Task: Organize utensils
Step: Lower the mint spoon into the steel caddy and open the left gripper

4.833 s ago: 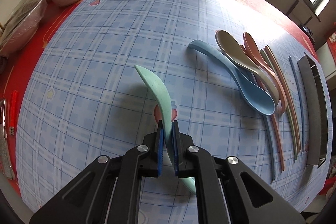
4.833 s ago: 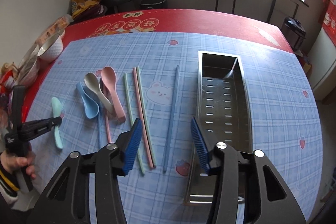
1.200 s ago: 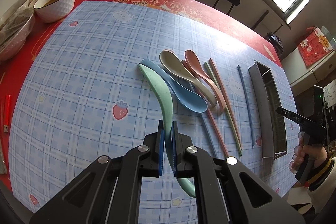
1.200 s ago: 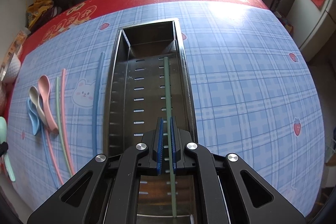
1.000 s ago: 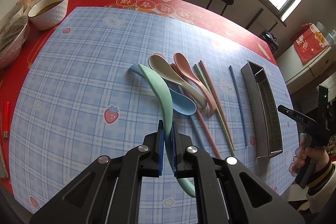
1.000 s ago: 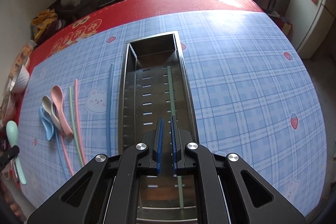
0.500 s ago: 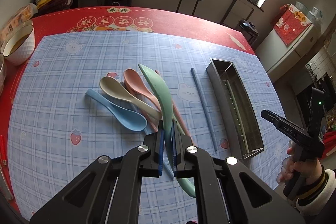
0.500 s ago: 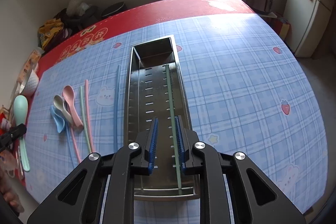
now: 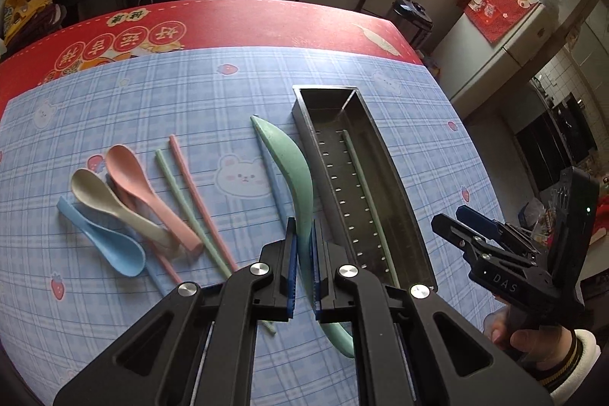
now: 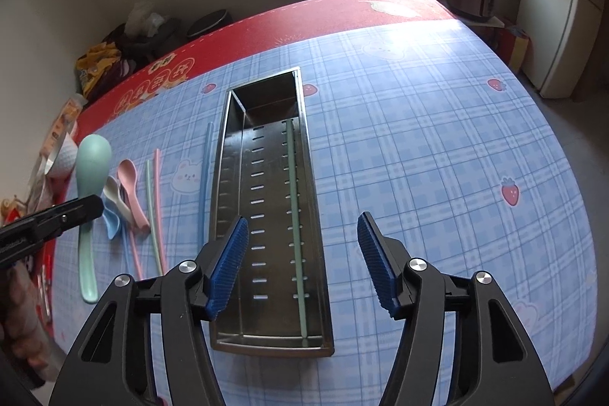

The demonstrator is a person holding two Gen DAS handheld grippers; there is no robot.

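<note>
Left gripper (image 9: 302, 267) pinching the mint spoon (image 9: 293, 170) by its handle, carried aloft beside the steel tray (image 10: 228, 155) mid-table for deposit; right gripper (image 10: 302, 263) opening, empty, over the binned green chopstick (image 10: 295, 208).

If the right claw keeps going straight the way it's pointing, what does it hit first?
Most likely the long perforated steel tray directly ahead, near where the pale green chopstick lies along its right side. The right claw is opening with nothing between its pads; depth is uncertain.
</note>
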